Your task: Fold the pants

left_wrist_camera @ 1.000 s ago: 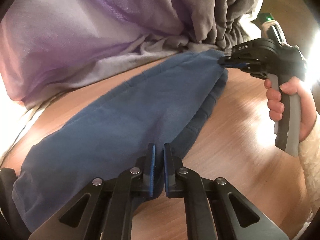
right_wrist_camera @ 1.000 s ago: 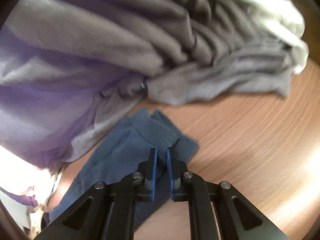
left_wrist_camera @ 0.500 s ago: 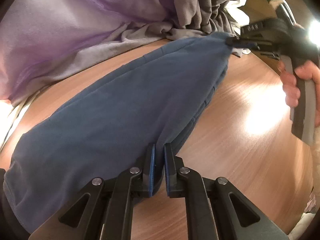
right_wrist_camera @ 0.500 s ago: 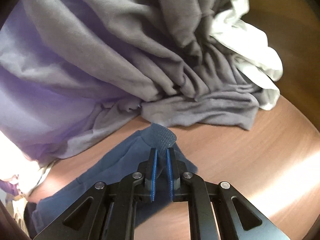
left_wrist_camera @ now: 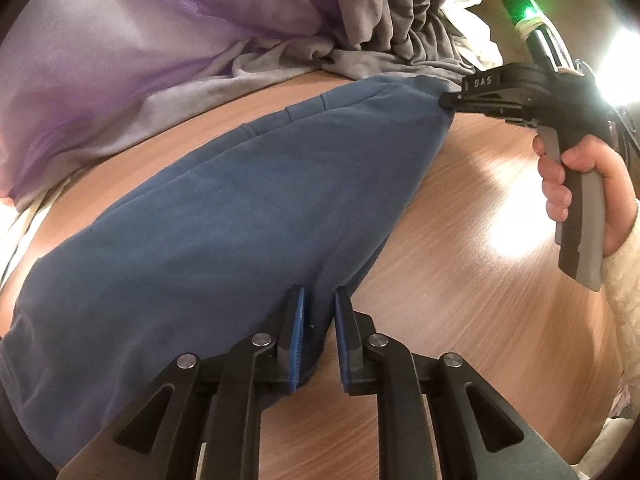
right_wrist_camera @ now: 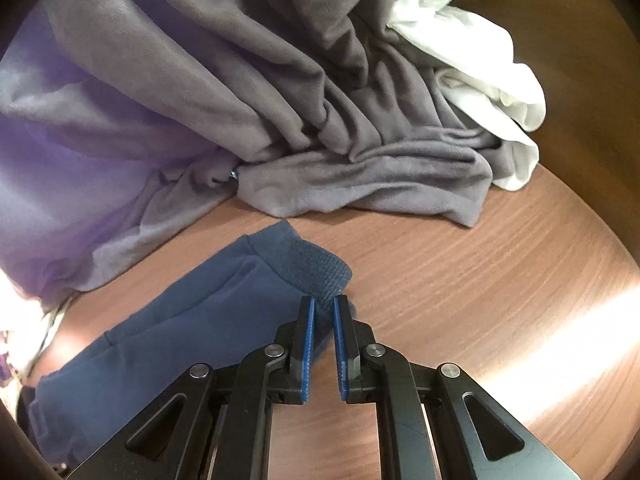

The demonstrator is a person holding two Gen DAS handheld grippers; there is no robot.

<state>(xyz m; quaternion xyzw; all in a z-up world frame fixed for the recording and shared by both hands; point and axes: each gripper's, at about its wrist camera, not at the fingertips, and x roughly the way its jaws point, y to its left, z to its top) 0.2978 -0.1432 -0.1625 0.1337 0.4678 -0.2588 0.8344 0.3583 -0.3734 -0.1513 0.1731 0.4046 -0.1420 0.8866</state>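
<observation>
Gray cloth pile (right_wrist_camera: 320, 120) crowds blue pants (left_wrist_camera: 240, 220) at twelve o'clock; right gripper (right_wrist_camera: 324, 312) pinches the cuff, left gripper (left_wrist_camera: 320, 304) jaws opening around fabric.

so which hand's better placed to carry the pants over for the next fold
Right. The right gripper is shut on the ribbed cuff of the blue pants. The left gripper is opening, its fingers off the cloth between them.
</observation>
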